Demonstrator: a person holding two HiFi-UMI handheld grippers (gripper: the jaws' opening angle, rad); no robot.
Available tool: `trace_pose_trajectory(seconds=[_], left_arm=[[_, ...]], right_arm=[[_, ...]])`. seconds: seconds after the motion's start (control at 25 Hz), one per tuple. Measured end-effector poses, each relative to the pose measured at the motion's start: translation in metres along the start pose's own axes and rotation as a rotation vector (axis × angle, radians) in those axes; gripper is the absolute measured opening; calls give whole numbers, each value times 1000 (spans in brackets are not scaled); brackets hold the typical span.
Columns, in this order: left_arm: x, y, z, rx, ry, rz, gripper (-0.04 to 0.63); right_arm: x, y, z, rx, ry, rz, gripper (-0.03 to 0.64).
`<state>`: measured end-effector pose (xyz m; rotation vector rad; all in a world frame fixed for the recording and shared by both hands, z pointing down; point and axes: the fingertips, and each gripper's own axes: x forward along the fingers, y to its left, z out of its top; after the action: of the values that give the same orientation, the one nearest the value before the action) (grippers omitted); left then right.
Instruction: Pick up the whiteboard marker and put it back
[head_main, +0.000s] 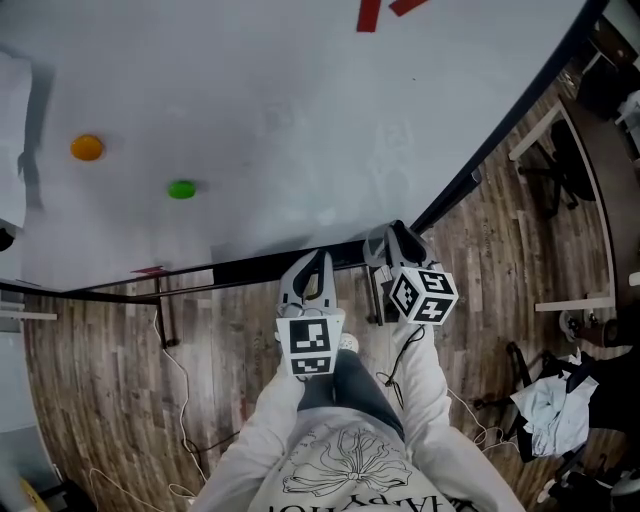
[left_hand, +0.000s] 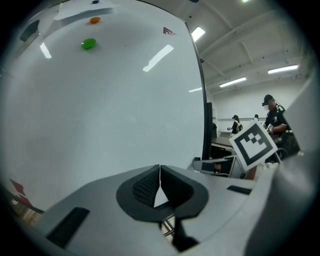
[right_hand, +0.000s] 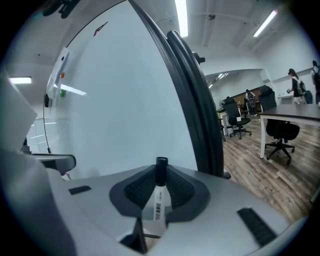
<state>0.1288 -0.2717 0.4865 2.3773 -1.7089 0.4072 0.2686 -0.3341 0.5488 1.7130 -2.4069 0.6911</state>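
1. Our pale sweatshirt (head_main: 350, 465) fills the bottom of the head view, and both sleeves reach forward to the 2 grippers.
2. We hold the right gripper (right_hand: 161, 173) pinched on the whiteboard marker (right_hand: 158, 197). Its white barrel stands between the 2 dark pads, and its black cap points up past the fingertips toward the whiteboard (head_main: 300, 120).
3. We hold the left gripper (left_hand: 160, 172) just beside the right one, on its left. Its jaws are pressed together with nothing between them.
4. Both grippers sit at the whiteboard's lower edge, where a dark rail (head_main: 230, 270) runs along the bottom.
5. The right gripper is near the corner where the dark frame (right_hand: 195, 100) rises, so the board's edge is close on that side.
6. The white surface ahead is bare. A green magnet (head_main: 182, 189) and an orange magnet (head_main: 87, 147) sit well apart from the grippers, up and to the left.
7. Past the frame on the right lies open wooden floor (head_main: 480, 280). A desk (right_hand: 295, 116) and an office chair (right_hand: 281, 135) stand well away.
8. Under the rail on the left, cables (head_main: 180, 390) trail across the floor.
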Motion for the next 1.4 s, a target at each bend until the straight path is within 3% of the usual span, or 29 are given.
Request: trace_pose_trajectory(seconds=[0.32, 0.88, 1.4], left_arm=[[-7, 4, 16, -12, -33, -6, 8], [-32, 7, 63, -27, -137, -25, 8], [-62, 2, 103, -5, -233, -44, 8]], right_arm=[[-20, 13, 22, -18, -61, -18, 60], [-80, 61, 105, -173, -249, -40, 60], [-131, 84, 160, -235, -388, -68, 60]])
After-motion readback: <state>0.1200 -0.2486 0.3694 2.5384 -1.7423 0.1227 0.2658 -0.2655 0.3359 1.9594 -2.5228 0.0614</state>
